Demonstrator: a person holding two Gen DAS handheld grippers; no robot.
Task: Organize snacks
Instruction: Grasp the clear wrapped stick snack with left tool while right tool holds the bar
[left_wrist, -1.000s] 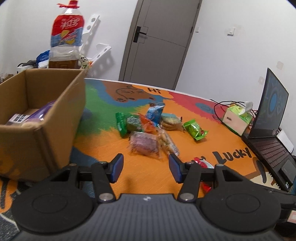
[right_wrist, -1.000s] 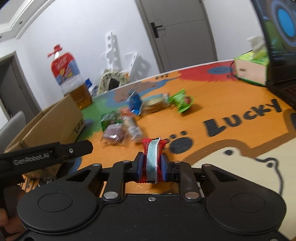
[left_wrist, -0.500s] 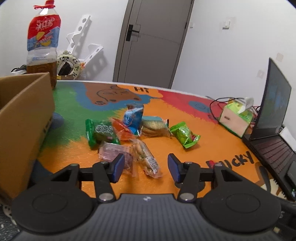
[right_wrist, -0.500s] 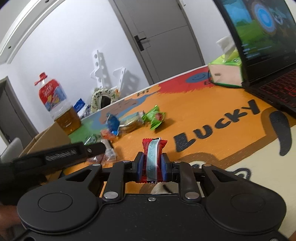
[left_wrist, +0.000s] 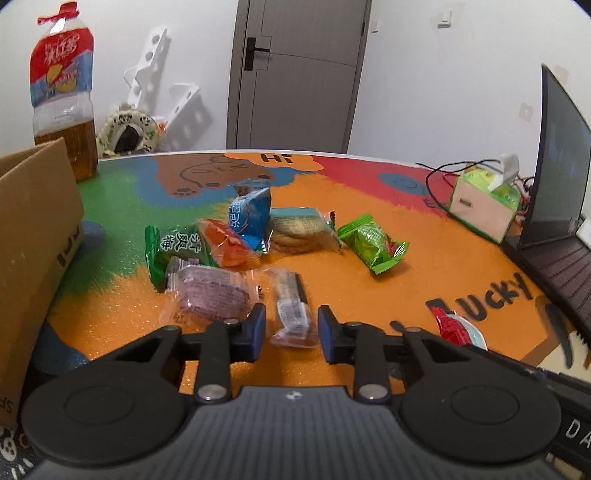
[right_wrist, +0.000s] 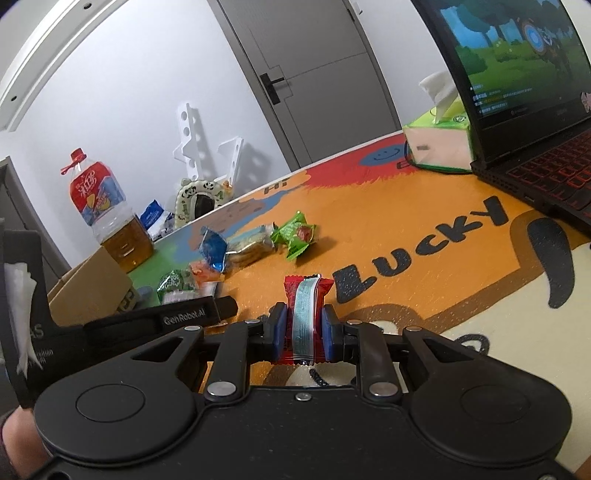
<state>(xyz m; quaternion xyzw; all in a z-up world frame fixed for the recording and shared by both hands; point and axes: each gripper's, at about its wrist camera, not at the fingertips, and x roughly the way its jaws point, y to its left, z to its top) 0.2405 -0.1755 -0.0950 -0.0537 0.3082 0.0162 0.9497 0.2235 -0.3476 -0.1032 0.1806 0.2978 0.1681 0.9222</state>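
Several wrapped snacks lie in a pile on the colourful mat: a purple one (left_wrist: 210, 295), a dark green one (left_wrist: 173, 247), an orange one (left_wrist: 225, 243), a blue one (left_wrist: 249, 218), a biscuit pack (left_wrist: 301, 232) and a bright green one (left_wrist: 373, 243). A clear-wrapped stick snack (left_wrist: 291, 314) lies on the mat between the fingers of my left gripper (left_wrist: 291, 328). Its jaws are closing, with a sliver of gap left beside the wrapper. My right gripper (right_wrist: 303, 328) is shut on a red packet with a pale stripe (right_wrist: 304, 314), held just above the mat.
A cardboard box (left_wrist: 33, 240) stands at the left, with a large tea bottle (left_wrist: 62, 99) behind it. A tissue box (left_wrist: 484, 203) with cables and an open laptop (left_wrist: 554, 206) sit at the right. My left gripper's body (right_wrist: 184, 317) shows in the right wrist view.
My left gripper moved away from the box toward the snack pile and lowered over the clear-wrapped stick, and its jaws narrowed. The right gripper kept its hold on the red packet and shifted slightly.
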